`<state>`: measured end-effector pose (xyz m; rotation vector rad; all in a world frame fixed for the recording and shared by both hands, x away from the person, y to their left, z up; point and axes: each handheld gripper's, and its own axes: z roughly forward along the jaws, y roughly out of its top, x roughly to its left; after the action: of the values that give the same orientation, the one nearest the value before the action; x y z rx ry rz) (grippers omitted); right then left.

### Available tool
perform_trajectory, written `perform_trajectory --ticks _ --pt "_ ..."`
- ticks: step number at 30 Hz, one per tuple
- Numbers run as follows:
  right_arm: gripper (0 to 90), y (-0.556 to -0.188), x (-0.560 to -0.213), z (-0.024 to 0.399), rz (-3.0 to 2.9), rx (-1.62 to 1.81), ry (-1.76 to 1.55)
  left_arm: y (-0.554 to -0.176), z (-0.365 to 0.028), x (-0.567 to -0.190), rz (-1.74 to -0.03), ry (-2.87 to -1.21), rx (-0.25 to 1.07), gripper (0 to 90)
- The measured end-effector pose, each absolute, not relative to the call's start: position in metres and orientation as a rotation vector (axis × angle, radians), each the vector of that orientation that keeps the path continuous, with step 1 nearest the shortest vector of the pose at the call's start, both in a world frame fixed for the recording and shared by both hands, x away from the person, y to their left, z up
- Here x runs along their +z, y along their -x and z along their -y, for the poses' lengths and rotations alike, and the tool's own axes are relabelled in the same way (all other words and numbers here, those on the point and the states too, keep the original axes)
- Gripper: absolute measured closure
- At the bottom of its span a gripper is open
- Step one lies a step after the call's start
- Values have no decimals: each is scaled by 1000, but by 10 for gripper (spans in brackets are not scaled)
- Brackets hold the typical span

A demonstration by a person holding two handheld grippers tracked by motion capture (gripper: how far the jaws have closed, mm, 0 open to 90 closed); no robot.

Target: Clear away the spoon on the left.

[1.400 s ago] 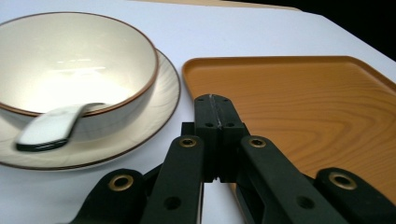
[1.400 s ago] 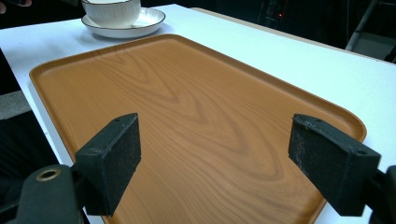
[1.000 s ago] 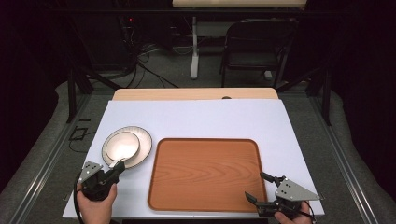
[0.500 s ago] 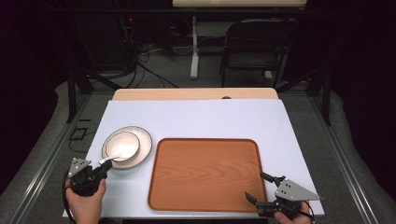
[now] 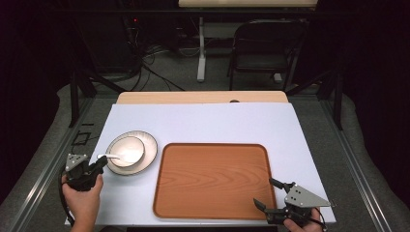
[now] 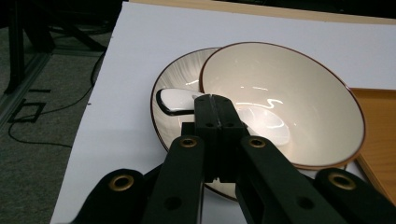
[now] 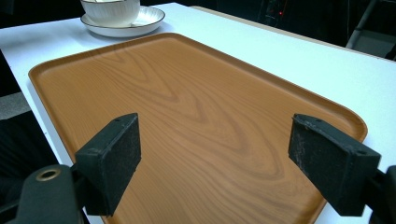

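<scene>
A cream bowl (image 5: 126,150) with a dark rim sits on a matching plate (image 5: 147,147) at the table's left. A white spoon (image 5: 106,156) rests in the bowl, its handle sticking out to the left. My left gripper (image 5: 101,164) is shut just left of the plate. In the left gripper view its closed jaw tips (image 6: 212,100) stand over the spoon handle (image 6: 175,100), in front of the bowl (image 6: 289,88); whether they touch it I cannot tell. My right gripper (image 5: 263,191) is open at the near right corner of the wooden tray (image 5: 212,179), nothing between its pads (image 7: 112,154).
The white table top (image 5: 203,121) has bare room behind the tray and plate. The tray (image 7: 187,107) holds nothing, and the bowl (image 7: 109,9) stands beyond its far corner. A folding chair (image 5: 266,43) and cables are on the floor behind the table.
My left hand and gripper slid left along the table's front, from the plate's near side to its left edge. The right gripper has stayed put.
</scene>
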<state>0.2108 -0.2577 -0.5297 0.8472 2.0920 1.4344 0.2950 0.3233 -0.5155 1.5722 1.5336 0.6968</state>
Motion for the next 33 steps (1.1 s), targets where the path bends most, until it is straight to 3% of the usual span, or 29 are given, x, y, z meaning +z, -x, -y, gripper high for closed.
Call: perform_trajectory --ticks 11,14,21,23,33 --pt "165 -211 -530 258 -2091 1434 -852 -310 -328 -514 -1563 -1497 685 891" --pt "165 -211 -530 258 -2092 1434 -848 -308 -330 -511 -1560 -1460 685 800" --pt "165 -211 -530 258 -2092 1433 -848 -310 -335 -505 -1596 -1408 693 468" --pt "165 -211 -530 258 -2091 1434 -848 -311 -336 -503 -1614 -1396 688 415" --pt "165 -210 -530 258 -2091 1433 -846 -319 -340 -511 -1639 -1355 632 365"
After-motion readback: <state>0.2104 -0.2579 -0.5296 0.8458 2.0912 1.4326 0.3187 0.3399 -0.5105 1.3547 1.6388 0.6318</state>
